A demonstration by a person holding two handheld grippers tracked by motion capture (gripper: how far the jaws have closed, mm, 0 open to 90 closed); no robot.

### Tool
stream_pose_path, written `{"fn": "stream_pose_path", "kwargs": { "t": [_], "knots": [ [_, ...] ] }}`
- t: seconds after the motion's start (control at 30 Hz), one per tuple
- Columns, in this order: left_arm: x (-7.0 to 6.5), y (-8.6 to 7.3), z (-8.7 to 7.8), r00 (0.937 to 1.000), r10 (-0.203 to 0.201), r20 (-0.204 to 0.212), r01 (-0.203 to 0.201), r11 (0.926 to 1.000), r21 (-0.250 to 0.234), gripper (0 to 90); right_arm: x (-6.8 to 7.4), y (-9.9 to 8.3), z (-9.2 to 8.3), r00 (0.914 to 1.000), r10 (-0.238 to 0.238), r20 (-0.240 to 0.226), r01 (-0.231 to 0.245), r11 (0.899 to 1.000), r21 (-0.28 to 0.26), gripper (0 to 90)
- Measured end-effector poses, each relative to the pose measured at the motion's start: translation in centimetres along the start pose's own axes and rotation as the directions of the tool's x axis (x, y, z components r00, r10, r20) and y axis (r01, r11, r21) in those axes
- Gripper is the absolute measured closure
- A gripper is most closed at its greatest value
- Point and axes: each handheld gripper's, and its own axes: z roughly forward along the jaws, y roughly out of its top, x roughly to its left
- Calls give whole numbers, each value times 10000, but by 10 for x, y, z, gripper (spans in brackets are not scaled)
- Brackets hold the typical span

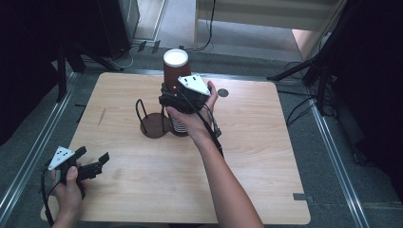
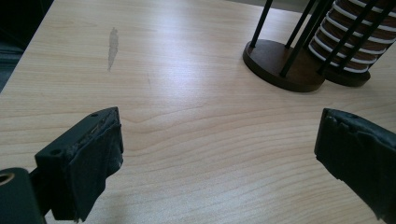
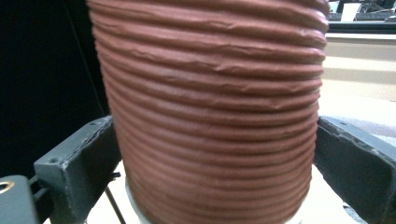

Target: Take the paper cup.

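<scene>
- Above the table's middle, high view: right gripper [image 1: 177, 97] is held at the top brown ribbed cup [image 1: 176, 66] of a cup stack [image 1: 178, 124].
- Right gripper view: its 2 jaws sit one on each side of the brown ribbed cup [image 3: 212, 107], both pads against the ribbed wall. Jaws are spread to the cup's full width and clamped on it.
- Cup is upright, mouth up; white inside visible at the rim in the high view.
- Below the held cup, the cup stack shows white rims between brown bands; left gripper view shows the same stack [image 2: 352, 39] standing inside thin black rods.
- Stack stands on the right-hand disc of a dark holder [image 1: 154, 124]; the left-hand disc of the holder [image 2: 280, 65] is bare, with black wire uprights rising from it.
- Near-left corner of the wooden table [image 1: 266, 156]: left gripper [image 1: 95, 164] is held in the person's left hand [image 1: 69, 190], well apart from the holder.
- Left gripper view: its 2 jaws stand wide apart with bare tabletop [image 2: 187, 140] between them; nothing held, nothing touched.
- Grey scuff mark [image 2: 112, 46] on the tabletop, ahead of the left jaws.
</scene>
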Motion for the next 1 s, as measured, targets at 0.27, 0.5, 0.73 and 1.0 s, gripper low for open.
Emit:
{"fn": "stream_pose_path", "kwargs": {
  "t": [0.27,0.5,0.73,1.0],
  "knots": [
    [0,0,0,10000,2,-14,-2,10000,-14,19,1,3,11,9999,5,119,-4,10000,-90,52],
    [0,0,0,10000,21,-24,-21,10000,-30,19,4,4,16,9996,-87,254,90,9999,-142,73],
    [0,0,0,10000,-46,-9,46,10000,-68,19,5,6,16,9995,-141,279,142,9999,-61,78],
    [0,0,0,10000,-37,-11,37,10000,-72,19,6,11,14,9995,-212,251,223,9987,-462,92]
  ]
}}
